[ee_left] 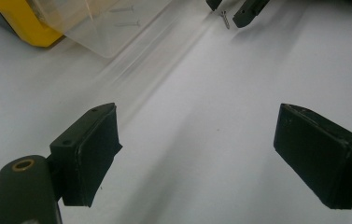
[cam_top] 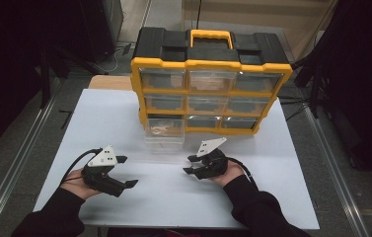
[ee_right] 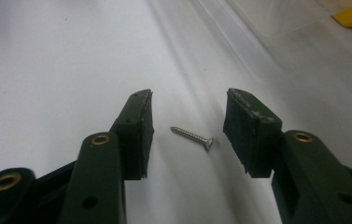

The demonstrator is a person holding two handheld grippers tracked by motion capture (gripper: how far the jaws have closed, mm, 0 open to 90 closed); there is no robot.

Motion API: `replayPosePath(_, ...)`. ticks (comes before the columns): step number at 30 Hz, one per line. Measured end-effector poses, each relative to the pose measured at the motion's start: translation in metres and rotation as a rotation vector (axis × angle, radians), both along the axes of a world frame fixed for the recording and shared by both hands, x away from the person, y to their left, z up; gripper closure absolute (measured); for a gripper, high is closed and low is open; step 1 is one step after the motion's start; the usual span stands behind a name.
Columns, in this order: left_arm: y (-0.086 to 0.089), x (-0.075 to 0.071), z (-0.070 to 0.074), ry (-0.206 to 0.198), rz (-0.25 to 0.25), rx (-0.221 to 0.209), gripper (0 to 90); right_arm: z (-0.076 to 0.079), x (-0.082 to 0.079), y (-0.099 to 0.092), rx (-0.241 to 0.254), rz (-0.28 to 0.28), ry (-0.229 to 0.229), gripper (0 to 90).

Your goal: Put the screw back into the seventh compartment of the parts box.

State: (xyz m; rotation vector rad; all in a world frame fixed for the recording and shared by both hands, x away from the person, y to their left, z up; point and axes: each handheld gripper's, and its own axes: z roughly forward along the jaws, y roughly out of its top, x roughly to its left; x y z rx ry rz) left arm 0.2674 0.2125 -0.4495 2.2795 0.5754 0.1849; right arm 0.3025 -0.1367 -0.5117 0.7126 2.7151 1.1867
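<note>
A small silver screw point(ee_right: 192, 136) lies flat on the white table point(cam_top: 124, 118). My right gripper point(ee_right: 188, 105) is open around it, one black jaw on each side, neither touching it. From above, the right gripper point(cam_top: 189, 165) sits low on the table, right of centre. My left gripper point(cam_top: 130, 171) is open over bare table at the front left, nothing between its jaws. In the left gripper view, the left gripper point(ee_left: 197, 116) faces the screw point(ee_left: 224, 19) and the other gripper's jaw tips at the top edge.
A yellow and black organizer point(cam_top: 211, 64) with clear drawers stands at the back of the table. Its bottom-left drawer point(cam_top: 164, 132) is pulled out toward me and holds screws point(ee_left: 127, 16). The drawer's front lies just beyond both grippers.
</note>
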Motion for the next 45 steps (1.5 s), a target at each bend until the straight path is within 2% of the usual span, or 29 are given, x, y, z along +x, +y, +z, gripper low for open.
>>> replayPosePath(1, 0.0002, 0.0001, 0.0001, 0.002, -0.001, -0.001, 14.0, -0.0007, 0.0003, 0.0004, -0.007, 0.008, -0.013, 55.2)
replayPosePath(5, 0.0004, 0.0, 0.0002, 0.002, -0.001, 0.001, 14.0, -0.0028, -0.0018, 0.0024, -0.025, 0.019, -0.012, 58.6)
replayPosePath(9, 0.0005, 0.0001, 0.0004, 0.0, -0.001, 0.001, 14.0, -0.0028, -0.0039, 0.0031, -0.042, 0.017, -0.042, 62.4)
replayPosePath(17, 0.0008, 0.0002, 0.0004, 0.0, 0.0, 0.001, 14.0, -0.0029, -0.0047, 0.0026, -0.048, 0.014, -0.053, 71.2)
replayPosePath(29, 0.0003, -0.0001, 0.0003, 0.001, -0.002, 0.001, 14.0, -0.002, -0.0055, 0.0034, -0.054, 0.008, -0.044, 83.6)
replayPosePath(32, 0.0003, 0.0, 0.0002, 0.001, -0.001, 0.001, 14.0, -0.0021, -0.0056, 0.0043, -0.049, 0.014, -0.032, 88.5)
replayPosePath(38, 0.0, 0.0, 0.0001, -0.001, -0.001, 0.002, 14.0, 0.0011, -0.002, 0.0059, -0.054, -0.017, 0.044, 89.3)
replayPosePath(42, 0.0007, 0.0003, 0.0004, 0.0, 0.0, 0.002, 14.0, 0.0016, 0.0004, 0.0057, -0.05, -0.028, 0.062, 89.4)
replayPosePath(45, 0.0008, 0.0003, 0.0005, -0.001, -0.001, 0.001, 14.0, 0.0029, 0.0028, 0.0061, -0.046, -0.045, 0.108, 89.4)
